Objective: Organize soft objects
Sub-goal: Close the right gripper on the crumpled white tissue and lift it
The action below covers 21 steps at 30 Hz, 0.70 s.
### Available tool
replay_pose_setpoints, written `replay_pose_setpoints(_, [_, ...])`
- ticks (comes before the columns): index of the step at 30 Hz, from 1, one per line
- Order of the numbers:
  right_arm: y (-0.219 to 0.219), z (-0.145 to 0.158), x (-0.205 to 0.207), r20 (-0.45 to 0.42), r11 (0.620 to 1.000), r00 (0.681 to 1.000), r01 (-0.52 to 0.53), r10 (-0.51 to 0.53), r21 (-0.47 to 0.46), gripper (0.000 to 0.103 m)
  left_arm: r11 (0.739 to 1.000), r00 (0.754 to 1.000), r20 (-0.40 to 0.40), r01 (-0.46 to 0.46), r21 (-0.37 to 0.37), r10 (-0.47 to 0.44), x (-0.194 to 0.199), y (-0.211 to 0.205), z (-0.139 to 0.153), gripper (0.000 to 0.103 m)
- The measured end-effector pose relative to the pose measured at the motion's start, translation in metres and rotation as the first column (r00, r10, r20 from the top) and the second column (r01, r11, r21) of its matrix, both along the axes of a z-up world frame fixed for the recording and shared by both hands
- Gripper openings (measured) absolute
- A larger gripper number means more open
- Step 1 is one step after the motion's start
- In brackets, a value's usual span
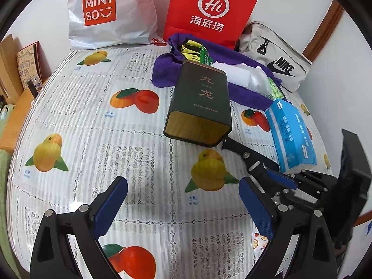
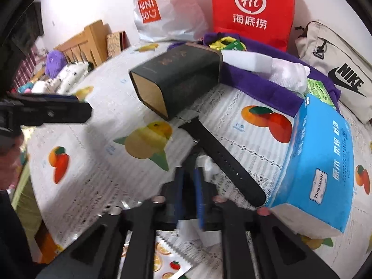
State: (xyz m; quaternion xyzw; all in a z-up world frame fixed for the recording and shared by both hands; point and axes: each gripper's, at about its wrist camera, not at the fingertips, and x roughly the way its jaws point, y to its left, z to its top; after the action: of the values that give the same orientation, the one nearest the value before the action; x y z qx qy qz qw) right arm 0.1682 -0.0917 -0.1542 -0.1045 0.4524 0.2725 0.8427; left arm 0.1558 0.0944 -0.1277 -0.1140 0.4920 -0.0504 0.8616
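Note:
A black strap (image 2: 223,162) lies slanted on the mango-print tablecloth (image 1: 93,121), from the dark green tin (image 1: 200,102) toward the blue tissue pack (image 2: 320,162). My right gripper (image 2: 188,169) is shut on the black strap near its middle, with the blue pads close together. From the left wrist view the right gripper (image 1: 267,174) comes in from the right, beside the tissue pack (image 1: 290,134). My left gripper (image 1: 183,200) hangs open over bare cloth with nothing between its pads. A purple towel (image 1: 165,72) behind the tin carries a white roll (image 1: 234,74) and green packets.
At the back stand a white Miniso bag (image 1: 104,11) and a red paper bag (image 1: 209,7), with a beige Nike pouch (image 1: 276,60) to their right. Plush toys (image 2: 54,62) lie beyond the table's left edge. A hand (image 2: 11,158) holds the left gripper.

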Motion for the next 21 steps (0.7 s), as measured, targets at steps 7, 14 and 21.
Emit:
replay_pose_setpoints(7, [-0.004,0.0,-0.006,-0.01,1.0,1.0,-0.004,0.004,0.006,0.006,1.0,1.0,-0.013,0.025,0.008,-0.025,-0.002,-0.012,-0.004,0.096])
replay_pose_setpoints(14, [0.001,-0.003,-0.014,-0.003,1.0,1.0,-0.018,0.018,-0.002,0.019,0.999,0.999,-0.022,0.031,0.018,-0.03,-0.008,-0.017,-0.006,0.096])
replay_pose_setpoints(21, [0.019,-0.015,-0.016,0.054,0.991,0.997,-0.051,0.058,-0.122,0.003,1.0,0.999,-0.027,0.028,0.014,-0.028,-0.01,-0.015,-0.009,0.096])
